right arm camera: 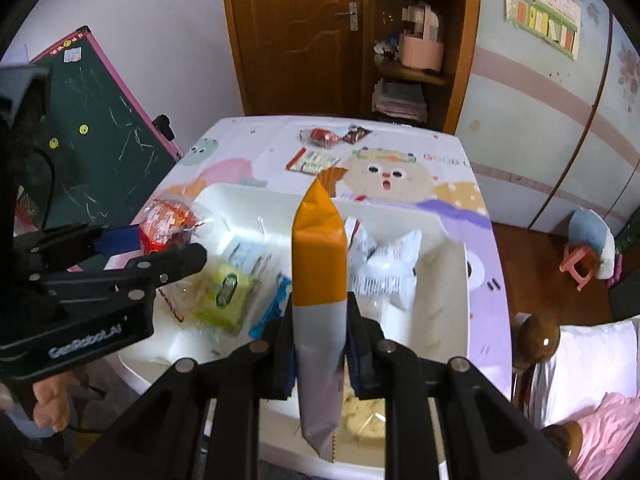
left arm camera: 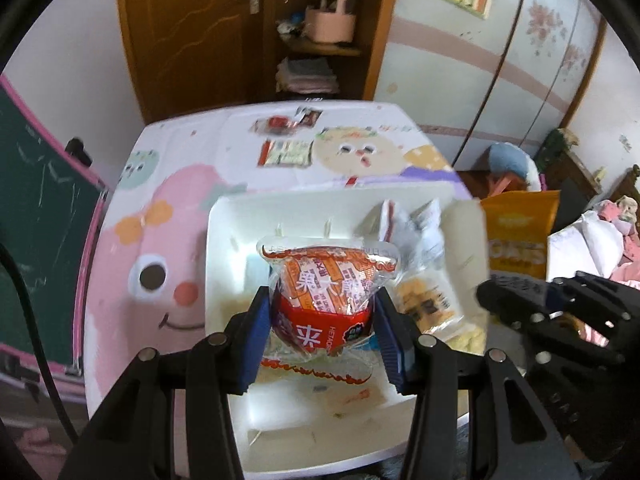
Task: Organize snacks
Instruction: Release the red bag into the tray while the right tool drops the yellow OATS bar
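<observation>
1. Left gripper (left arm camera: 320,320): blue ribbed pads clamped on either flank of a red-and-orange snack sealed in a clear crinkled plastic wrapper (left arm camera: 326,296), held above the white rectangular plastic bin (left arm camera: 224,216).
2. Right gripper (right arm camera: 320,344): pads pressed together on the lower half of a tall orange-and-grey foil snack pouch (right arm camera: 319,272), held upright over the same bin.
3. Handling, judged: both packs look light and soft. The film wrapper is probably slippery, and its contents may crush, so a grip across the firm body suits it better than one on the loose sealed edge. The pouch is thin and flexible; a hold near its middle should limit flopping.
4. Bin contents: a yellow-green glossy packet (right arm camera: 224,292), white puffy bags (right arm camera: 384,268) and a blue-edged wrapper (right arm camera: 276,304), lying loosely and overlapping.
5. Surroundings: a table under a smooth cartoon-printed cloth (right arm camera: 440,184), with three small packets (right arm camera: 316,160) well apart from the bin at the far end.
</observation>
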A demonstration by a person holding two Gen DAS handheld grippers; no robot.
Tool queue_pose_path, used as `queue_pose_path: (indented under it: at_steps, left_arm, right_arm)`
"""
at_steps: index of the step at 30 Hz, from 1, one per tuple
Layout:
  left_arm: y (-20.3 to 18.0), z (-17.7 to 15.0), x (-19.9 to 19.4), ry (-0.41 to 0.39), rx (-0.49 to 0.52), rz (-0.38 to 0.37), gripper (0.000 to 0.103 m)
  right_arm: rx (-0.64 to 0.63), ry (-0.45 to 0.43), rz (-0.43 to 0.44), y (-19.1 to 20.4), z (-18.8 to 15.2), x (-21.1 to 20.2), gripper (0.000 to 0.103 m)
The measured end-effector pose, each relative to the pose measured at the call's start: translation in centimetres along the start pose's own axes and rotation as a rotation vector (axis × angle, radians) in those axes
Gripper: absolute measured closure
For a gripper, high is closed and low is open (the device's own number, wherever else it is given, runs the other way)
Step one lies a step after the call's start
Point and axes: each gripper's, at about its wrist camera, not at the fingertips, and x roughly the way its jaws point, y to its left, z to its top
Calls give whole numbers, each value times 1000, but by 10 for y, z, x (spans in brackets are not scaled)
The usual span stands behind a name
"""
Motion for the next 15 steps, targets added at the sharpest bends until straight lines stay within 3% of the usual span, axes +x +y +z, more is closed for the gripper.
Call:
queue_pose_path:
  at_steps: [8,10,11,13,15]
  left_arm:
    - [2,-18,6,-5,13,48,54]
    - [2,-20,2,-19,13,67,48]
    - [2,-20,0,-31,11,76,47]
    - [1,-19,-6,-55,12,96,33]
    - [2,-18,-13,-90,7,107,17]
  right_arm:
    - [-3,16,-21,5,-15,2,84]
    - [14,34,-21,4,-16,4,80]
    - [29,37,-15,3,-17,5,75]
    - [50,31,-17,1,-19,4,43]
    - [59,12,-28,-1,-20,0,32]
